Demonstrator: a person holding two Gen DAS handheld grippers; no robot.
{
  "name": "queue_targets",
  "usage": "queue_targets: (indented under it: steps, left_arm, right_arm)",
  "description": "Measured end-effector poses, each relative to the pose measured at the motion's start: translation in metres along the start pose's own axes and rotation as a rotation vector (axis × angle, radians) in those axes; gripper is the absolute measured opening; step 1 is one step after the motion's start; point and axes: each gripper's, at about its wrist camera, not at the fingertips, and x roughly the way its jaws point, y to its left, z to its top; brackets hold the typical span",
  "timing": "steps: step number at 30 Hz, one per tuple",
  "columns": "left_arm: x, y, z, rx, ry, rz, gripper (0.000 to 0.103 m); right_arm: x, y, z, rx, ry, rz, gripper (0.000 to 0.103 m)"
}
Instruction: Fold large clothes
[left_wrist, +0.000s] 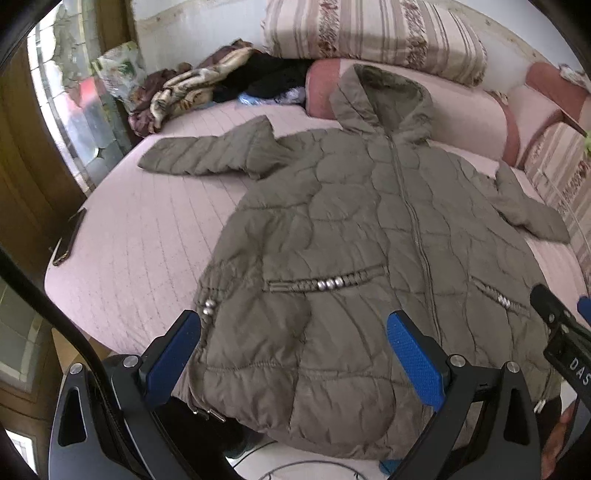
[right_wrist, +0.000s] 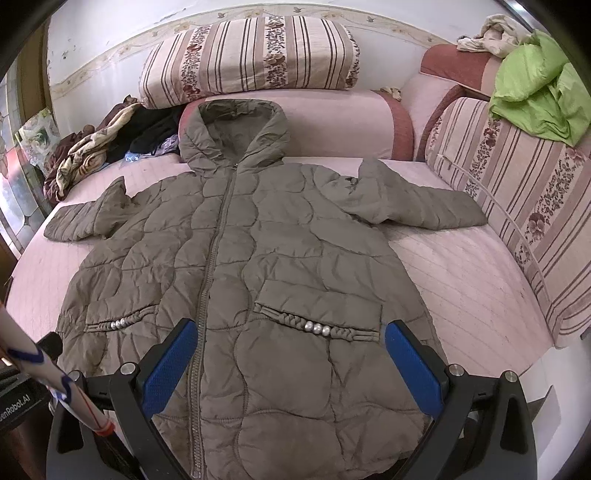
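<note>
An olive quilted hooded coat (left_wrist: 351, 229) (right_wrist: 258, 258) lies flat and zipped on a pink bed (left_wrist: 147, 236) (right_wrist: 461, 280), hood toward the pillows, both sleeves spread sideways. Its hem hangs over the near bed edge. My left gripper (left_wrist: 295, 332) hovers open above the coat's left hem half, blue pads (left_wrist: 173, 354) wide apart and holding nothing. Over the right hem half my right gripper (right_wrist: 291, 343) stands open too, near the beaded pocket (right_wrist: 317, 328). The right gripper's tip (left_wrist: 561, 325) shows at the edge of the left wrist view.
Striped folded quilts (right_wrist: 251, 55) and pink bolsters (right_wrist: 332, 122) line the back. A heap of clothes (left_wrist: 207, 88) sits at the far left corner. A striped cushion (right_wrist: 524, 206) with a green cloth (right_wrist: 535, 96) borders the right side. A dark phone-like object (left_wrist: 70, 236) lies at the bed's left edge.
</note>
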Motion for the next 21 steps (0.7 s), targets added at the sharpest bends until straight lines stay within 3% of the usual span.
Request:
queue_targets:
  steps: [21]
  left_arm:
    - [0.0017, 0.0009, -0.0075, -0.014, 0.012, -0.038, 0.101]
  right_arm:
    - [0.0038, 0.0024, -0.0048, -0.008, 0.022, -0.012, 0.103]
